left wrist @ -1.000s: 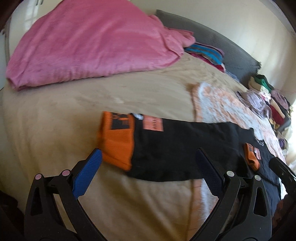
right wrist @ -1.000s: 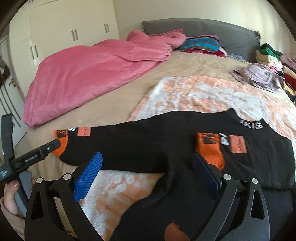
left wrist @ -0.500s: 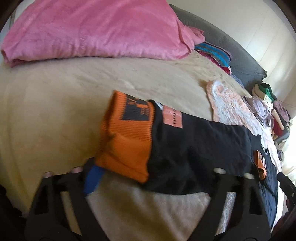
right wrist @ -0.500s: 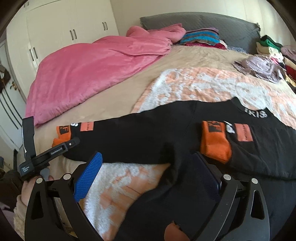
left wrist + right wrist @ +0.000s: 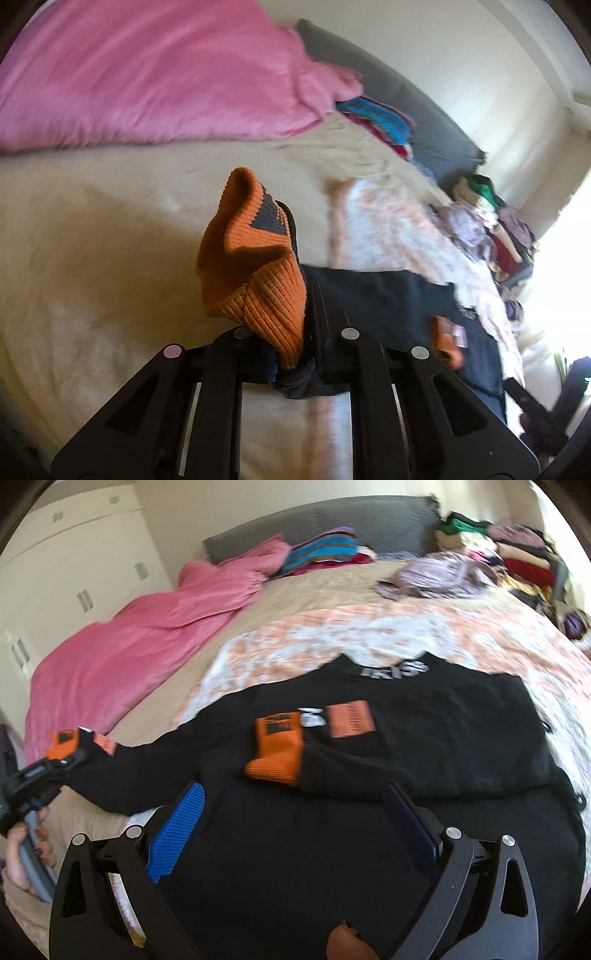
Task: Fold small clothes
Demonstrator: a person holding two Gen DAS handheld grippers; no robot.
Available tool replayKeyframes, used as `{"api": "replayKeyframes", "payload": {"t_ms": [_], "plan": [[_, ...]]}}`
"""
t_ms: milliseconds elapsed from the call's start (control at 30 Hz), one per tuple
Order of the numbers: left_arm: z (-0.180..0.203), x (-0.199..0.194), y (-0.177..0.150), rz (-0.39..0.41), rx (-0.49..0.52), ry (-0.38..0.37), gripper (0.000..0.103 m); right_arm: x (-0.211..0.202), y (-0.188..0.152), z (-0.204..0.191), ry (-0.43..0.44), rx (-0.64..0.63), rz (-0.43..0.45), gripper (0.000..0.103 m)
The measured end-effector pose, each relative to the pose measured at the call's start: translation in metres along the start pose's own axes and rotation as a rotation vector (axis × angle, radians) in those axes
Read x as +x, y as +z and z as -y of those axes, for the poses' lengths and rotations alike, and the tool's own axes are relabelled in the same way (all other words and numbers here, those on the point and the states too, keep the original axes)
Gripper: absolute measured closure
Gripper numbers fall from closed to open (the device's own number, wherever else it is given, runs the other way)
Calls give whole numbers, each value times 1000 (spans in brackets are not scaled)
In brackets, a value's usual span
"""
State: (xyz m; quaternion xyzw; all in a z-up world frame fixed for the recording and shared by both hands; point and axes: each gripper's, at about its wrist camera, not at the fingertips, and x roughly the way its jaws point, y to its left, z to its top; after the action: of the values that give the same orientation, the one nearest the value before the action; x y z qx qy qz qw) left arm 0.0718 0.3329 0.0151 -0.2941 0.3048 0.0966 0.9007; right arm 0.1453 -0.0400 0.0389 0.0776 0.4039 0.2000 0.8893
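Left gripper [image 5: 295, 350] had just closed, clamping the orange cuff [image 5: 255, 273], now lifted off the bed [image 5: 92, 240]. Right gripper [image 5: 295, 827] stood open over the black top [image 5: 424, 738], holding nothing.

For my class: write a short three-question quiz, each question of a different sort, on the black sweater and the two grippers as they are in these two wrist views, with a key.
1. True or false: the left gripper is shut on the sweater's orange cuff.
2. The right gripper is: A) open above the black sweater; B) shut on the pink duvet; C) holding a sock.
3. Fill in: the other sleeve's orange cuff lies folded across the sweater's ____.

Key: 1 true; 2 A; 3 body. The pink duvet lies untouched at the far side of the bed.
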Motion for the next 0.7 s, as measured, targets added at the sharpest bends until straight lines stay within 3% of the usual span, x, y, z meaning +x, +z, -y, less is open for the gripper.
{"api": "replayKeyframes", "payload": {"t_ms": [300, 700], "plan": [[98, -8, 19, -24, 88, -198, 97, -23, 0, 52, 9, 115, 37, 6], [208, 12, 22, -58, 223, -293, 97, -39, -3, 103, 17, 217, 68, 6]]}}
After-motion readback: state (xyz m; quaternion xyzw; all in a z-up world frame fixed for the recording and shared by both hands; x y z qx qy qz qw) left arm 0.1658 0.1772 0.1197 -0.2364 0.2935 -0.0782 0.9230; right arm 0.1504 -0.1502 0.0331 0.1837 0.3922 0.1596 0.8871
